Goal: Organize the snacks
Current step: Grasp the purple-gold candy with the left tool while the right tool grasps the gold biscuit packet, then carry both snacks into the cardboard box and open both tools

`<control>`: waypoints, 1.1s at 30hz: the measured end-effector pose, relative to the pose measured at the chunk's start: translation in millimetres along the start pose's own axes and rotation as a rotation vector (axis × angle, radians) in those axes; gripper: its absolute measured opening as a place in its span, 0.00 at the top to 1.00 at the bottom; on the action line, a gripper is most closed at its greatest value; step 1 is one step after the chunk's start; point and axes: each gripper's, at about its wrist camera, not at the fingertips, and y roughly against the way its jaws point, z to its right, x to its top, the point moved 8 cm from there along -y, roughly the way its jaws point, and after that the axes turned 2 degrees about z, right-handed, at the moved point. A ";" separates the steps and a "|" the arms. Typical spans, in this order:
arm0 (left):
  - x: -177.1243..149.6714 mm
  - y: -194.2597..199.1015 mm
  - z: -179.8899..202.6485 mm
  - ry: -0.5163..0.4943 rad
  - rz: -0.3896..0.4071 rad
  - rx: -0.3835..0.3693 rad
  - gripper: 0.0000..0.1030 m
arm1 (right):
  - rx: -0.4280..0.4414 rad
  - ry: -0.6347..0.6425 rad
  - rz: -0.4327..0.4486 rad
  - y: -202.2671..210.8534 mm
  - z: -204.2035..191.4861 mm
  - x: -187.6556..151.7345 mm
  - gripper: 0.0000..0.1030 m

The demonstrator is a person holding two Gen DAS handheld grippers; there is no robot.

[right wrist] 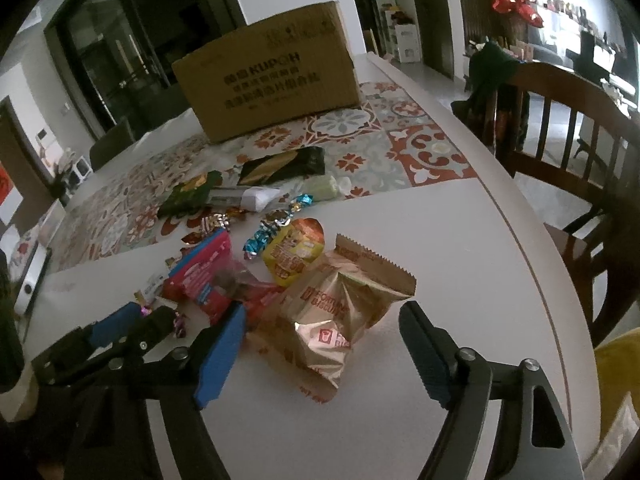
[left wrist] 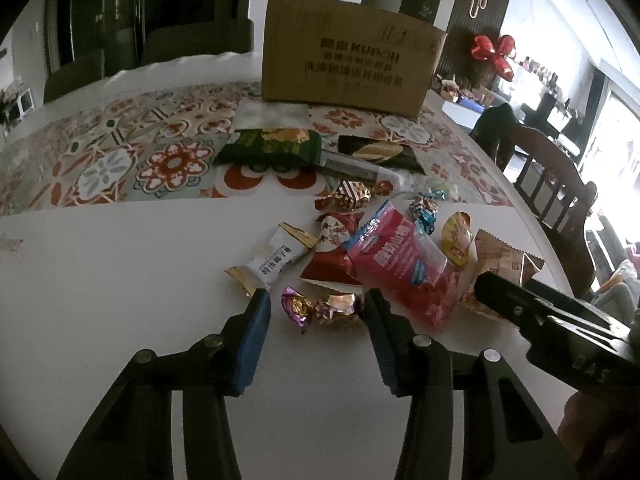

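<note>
Snacks: purple-foil candy (left wrist: 320, 307) lies on the table (left wrist: 120, 280) between the spread jaws of the left gripper (left wrist: 316, 320), right gripper (right wrist: 320, 344) agape around the biscuit packet (right wrist: 340, 312); light, crinkly, likely slippery, so pinch mid-body.

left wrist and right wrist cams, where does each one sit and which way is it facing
Left wrist: on the left gripper, low over the white table, facing the cardboard box; its open jaws bracket a purple-gold candy, and the right gripper enters from the right.
Right wrist: on the right gripper, facing the same way from farther right; its open jaws flank a fortune biscuit bag, with the left gripper at lower left.
Shared: box, patterned mat, red-pink packet, wooden chair.
</note>
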 end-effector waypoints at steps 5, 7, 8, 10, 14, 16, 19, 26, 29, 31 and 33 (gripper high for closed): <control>-1.9 -2.3 1.1 0.014 -0.014 -0.009 0.59 | 0.013 -0.003 -0.005 -4.8 -0.1 -0.5 0.33; -2.3 -2.1 2.0 0.019 -0.020 -0.020 0.67 | 0.017 -0.005 -0.005 -5.4 -0.5 -0.2 0.37; -2.9 -2.0 2.8 0.022 -0.024 -0.029 0.70 | 0.017 -0.003 -0.004 -5.5 -0.9 -0.2 0.38; -4.0 -1.8 4.4 0.021 -0.027 -0.036 0.75 | 0.026 -0.001 -0.007 -5.6 -2.2 -0.8 0.43; -5.0 -0.2 4.2 0.028 -0.022 -0.039 0.76 | 0.026 0.004 -0.010 -4.3 -2.0 -1.4 0.50; -5.0 3.1 4.4 0.025 -0.013 -0.036 0.76 | 0.021 0.013 -0.005 -2.3 -2.9 -1.1 0.52; -3.5 9.6 5.8 0.015 0.004 -0.034 0.76 | 0.020 0.026 0.006 2.2 -3.7 -1.4 0.54; 4.2 28.1 13.7 -0.022 0.053 -0.034 0.76 | 0.020 0.042 0.058 22.9 -4.6 1.5 0.54; 9.3 37.8 17.4 -0.038 0.080 -0.034 0.76 | 0.025 0.053 0.087 32.6 -6.6 5.3 0.54; 15.4 44.6 20.4 -0.052 0.101 -0.037 0.76 | 0.032 0.063 0.104 38.1 -8.5 8.7 0.54; 21.6 51.2 23.5 -0.064 0.121 -0.053 0.76 | 0.037 0.075 0.121 43.3 -11.0 12.7 0.54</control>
